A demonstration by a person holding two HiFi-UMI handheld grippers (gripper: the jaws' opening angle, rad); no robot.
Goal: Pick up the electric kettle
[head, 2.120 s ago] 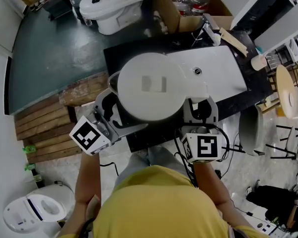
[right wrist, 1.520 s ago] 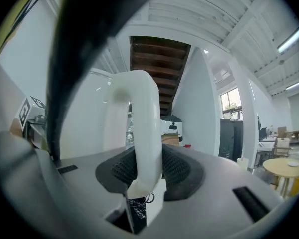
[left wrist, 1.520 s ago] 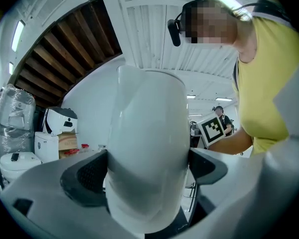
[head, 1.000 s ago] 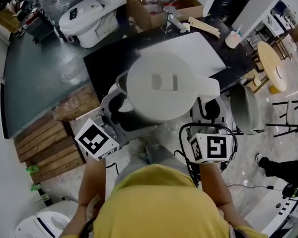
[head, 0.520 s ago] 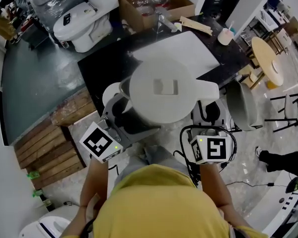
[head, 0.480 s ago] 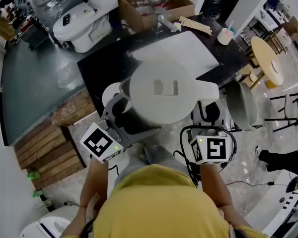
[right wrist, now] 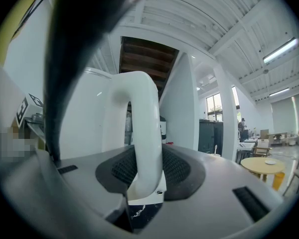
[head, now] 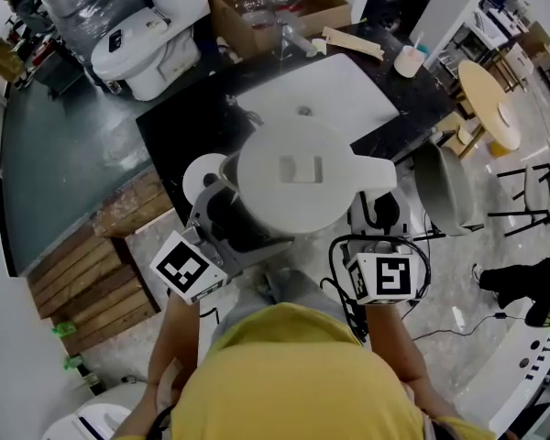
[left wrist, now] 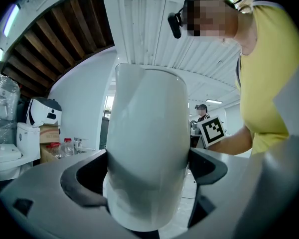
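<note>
While clamped from both sides, white kettle stands upright, lid shut.
Left gripper grips its smooth body; right gripper grips its looped handle.

Electric kettle, carried by left gripper and right gripper, no longer overlaps the white sink as it did two seconds ago; it is now pulled back toward the person, and the sink shows whole beyond it. A round white base, hidden before, now shows on the black surface just left of the kettle. The head view has swung too: the toilet and cardboard box have slid left, and the round yellow table has gone up toward the top right.
</note>
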